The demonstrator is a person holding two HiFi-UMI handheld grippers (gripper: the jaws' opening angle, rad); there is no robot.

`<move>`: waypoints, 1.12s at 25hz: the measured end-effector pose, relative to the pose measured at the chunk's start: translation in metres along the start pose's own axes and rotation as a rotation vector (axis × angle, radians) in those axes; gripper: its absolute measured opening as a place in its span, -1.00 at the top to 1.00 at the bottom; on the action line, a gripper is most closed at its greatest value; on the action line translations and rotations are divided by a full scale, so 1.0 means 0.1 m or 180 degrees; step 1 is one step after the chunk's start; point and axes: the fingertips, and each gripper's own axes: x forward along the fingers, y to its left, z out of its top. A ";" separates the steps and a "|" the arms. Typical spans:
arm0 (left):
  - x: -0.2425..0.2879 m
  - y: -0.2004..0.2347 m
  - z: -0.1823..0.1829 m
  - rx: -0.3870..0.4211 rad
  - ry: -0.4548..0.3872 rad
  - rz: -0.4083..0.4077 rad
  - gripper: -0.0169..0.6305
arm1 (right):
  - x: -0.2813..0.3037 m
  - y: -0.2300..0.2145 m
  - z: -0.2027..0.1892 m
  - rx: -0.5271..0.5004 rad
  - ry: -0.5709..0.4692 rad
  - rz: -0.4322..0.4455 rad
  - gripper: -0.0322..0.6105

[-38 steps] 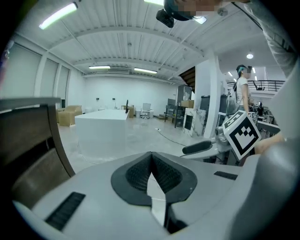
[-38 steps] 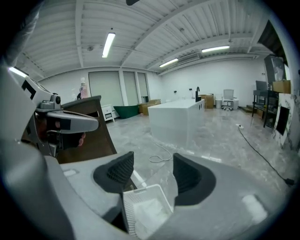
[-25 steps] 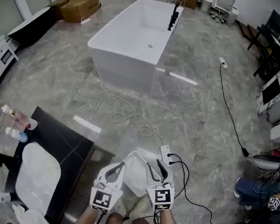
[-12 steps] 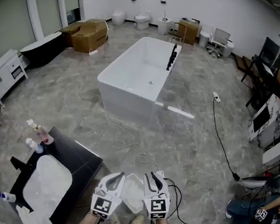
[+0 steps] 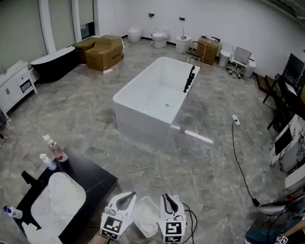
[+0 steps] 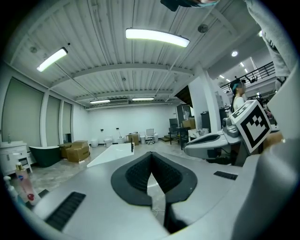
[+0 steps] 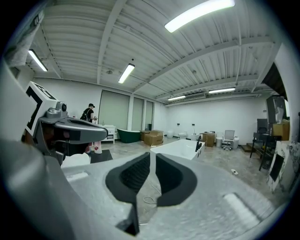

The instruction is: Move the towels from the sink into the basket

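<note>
The left gripper (image 5: 124, 196) and the right gripper (image 5: 169, 199) were held side by side at the near edge of the head view, both pointing out across the room. In the left gripper view the left gripper (image 6: 151, 155) had its dark pads pressed together at the tips with nothing between them. In the right gripper view the right gripper (image 7: 152, 155) had just been closing, so only a thin slit was left between its pads, and that held nothing either. Far out on the grey marbled floor stood a long white bathtub (image 5: 155, 100), with brown cardboard boxes (image 5: 103, 50) beyond it to the left. At the near left sat a black counter (image 5: 99, 181) holding the white sink (image 5: 82, 198), which seemed filled with pale crumpled towels (image 5: 58, 207). A white basket (image 5: 146, 222) stood on the floor just right of the counter, showing between the two grippers. A few small bottles (image 5: 53, 149) stood on the counter's far corner, and a white cable (image 5: 147, 170) curled over the floor beyond the basket
</note>
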 end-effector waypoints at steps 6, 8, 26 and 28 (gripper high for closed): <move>-0.16 -0.07 0.04 0.0046 -0.0006 -0.0056 0.92 | -0.17 0.09 0.04 0.0006 -0.0002 -0.0038 0.83; -0.19 -0.08 0.04 0.0009 -0.0021 -0.0054 0.92 | -0.22 0.11 0.02 -0.0012 0.0021 -0.0038 0.90; -0.28 0.01 -0.03 -0.0072 -0.0013 -0.0050 0.92 | -0.18 0.22 0.00 -0.0003 0.0062 0.0006 0.90; -0.30 0.04 -0.02 -0.0084 -0.0015 -0.0027 0.92 | -0.16 0.25 0.02 -0.0013 0.0067 0.0040 0.90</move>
